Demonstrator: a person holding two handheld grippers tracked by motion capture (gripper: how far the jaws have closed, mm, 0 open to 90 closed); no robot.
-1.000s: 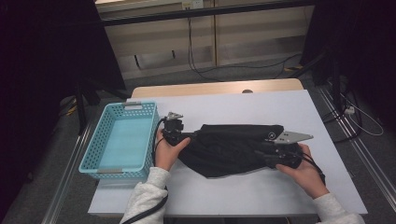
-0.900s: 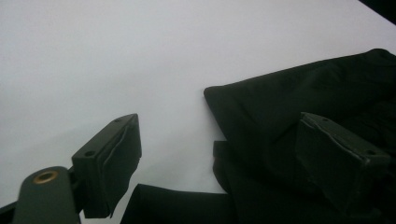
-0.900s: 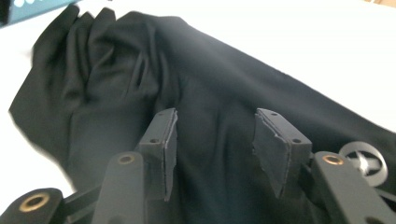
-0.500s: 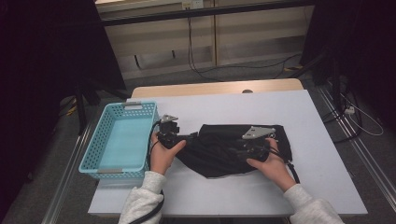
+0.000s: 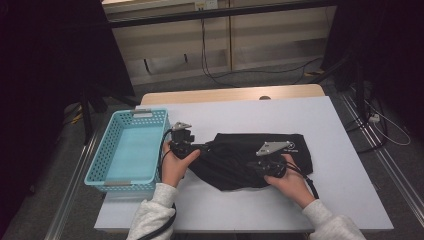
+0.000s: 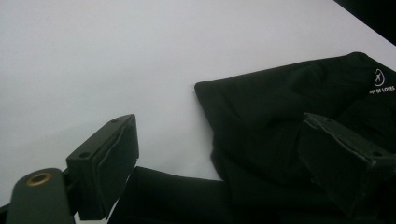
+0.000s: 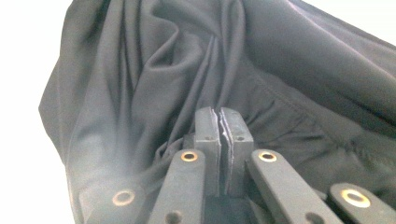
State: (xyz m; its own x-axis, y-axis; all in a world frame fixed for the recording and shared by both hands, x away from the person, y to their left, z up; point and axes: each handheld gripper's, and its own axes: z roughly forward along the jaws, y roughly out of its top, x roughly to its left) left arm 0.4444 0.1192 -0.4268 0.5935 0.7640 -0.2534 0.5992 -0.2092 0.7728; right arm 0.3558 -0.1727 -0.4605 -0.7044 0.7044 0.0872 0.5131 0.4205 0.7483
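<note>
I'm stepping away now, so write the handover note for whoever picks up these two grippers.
Left gripper: jaws open, straddling the left edge of the black garment, not pinching it.
Right gripper: jaws just closed, shut on a gathered fold of the garment.
Garment lies bunched on the white table; blue basket stands empty at the left.
Done: right grip taken.
Left: probably finish folding, then basket it.

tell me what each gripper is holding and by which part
Right gripper pinches a gathered fold of the black garment. Left gripper is open, holding nothing.
</note>
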